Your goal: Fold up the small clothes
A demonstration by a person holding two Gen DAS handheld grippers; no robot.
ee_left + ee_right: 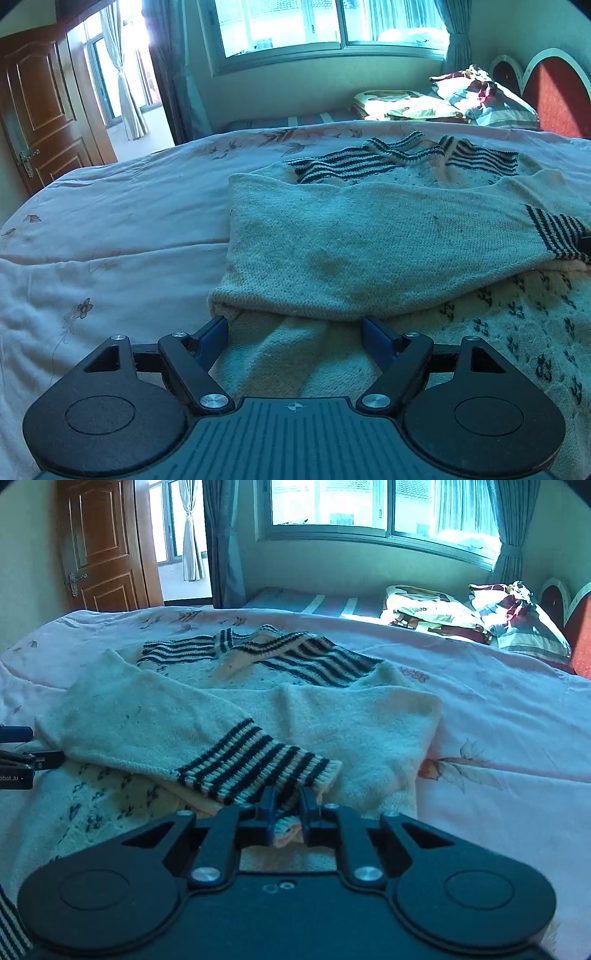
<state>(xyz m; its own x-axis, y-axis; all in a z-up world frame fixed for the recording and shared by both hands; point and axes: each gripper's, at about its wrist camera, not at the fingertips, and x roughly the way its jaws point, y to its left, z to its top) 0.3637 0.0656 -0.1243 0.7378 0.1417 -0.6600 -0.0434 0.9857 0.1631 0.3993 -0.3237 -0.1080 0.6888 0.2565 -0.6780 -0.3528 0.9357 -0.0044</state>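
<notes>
Left gripper (293,326) jaws wide, empty, at sweater (369,236) fold | right gripper (288,803) jaws narrowly apart; striped cuff (258,764) at 12 o'clock between them; grip unclear

Rough knitted wool sweater (369,240), matt cotton bedsheet (110,221)

- The sweater (369,236) lies on the bed (110,229), right of centre in the left wrist view.
- Its sleeve (166,734) lies folded across the body.
- Folded bedding (410,105) sits behind it, upper right.
- A door (40,110) stands upper left.
</notes>
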